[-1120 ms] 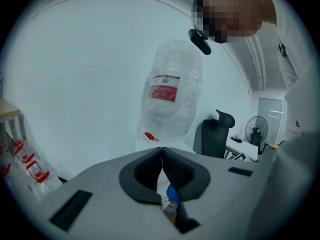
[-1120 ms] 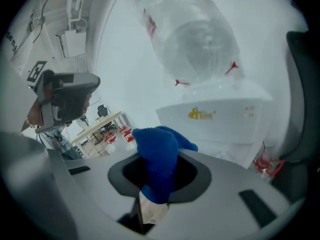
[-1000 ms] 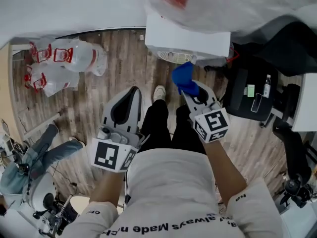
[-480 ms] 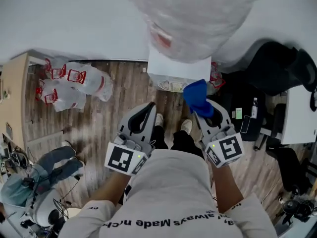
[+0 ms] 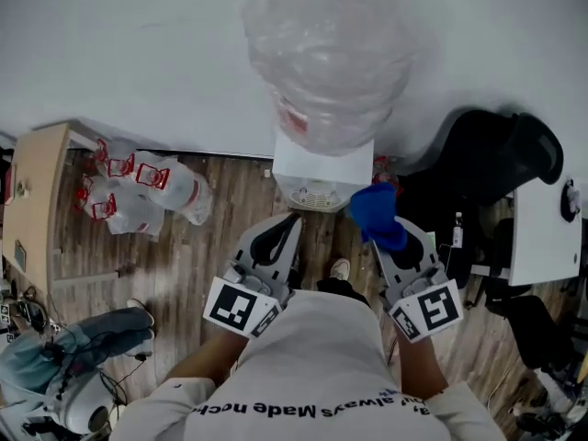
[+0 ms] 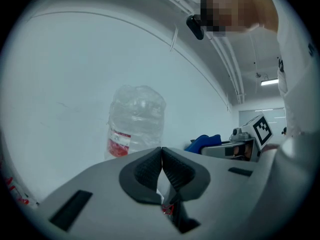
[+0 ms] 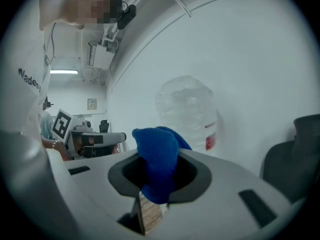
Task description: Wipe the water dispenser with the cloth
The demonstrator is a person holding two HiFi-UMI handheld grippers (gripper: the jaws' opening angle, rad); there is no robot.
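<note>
The water dispenser [image 5: 323, 165] is a white box against the wall, topped by a big clear water bottle [image 5: 326, 58] with a red label. That bottle also shows in the left gripper view [image 6: 135, 124] and the right gripper view [image 7: 187, 111]. My right gripper [image 5: 386, 223] is shut on a blue cloth [image 5: 375, 211], just right of the dispenser's front; the cloth [image 7: 157, 159] bulges between the jaws. My left gripper [image 5: 283, 228] is shut and empty, just below the dispenser's front; its pads [image 6: 150, 170] meet.
Clear bags with red print [image 5: 138, 191] lie on the wood floor at left. A black office chair [image 5: 487, 159] and a white desk edge [image 5: 542, 237] stand at right. A wooden cabinet edge [image 5: 32, 191] is at far left.
The head view has tilted up: the dispenser and its bottle now sit fully in frame. Both grippers have moved forward and closer to the dispenser, the cloth still held.
</note>
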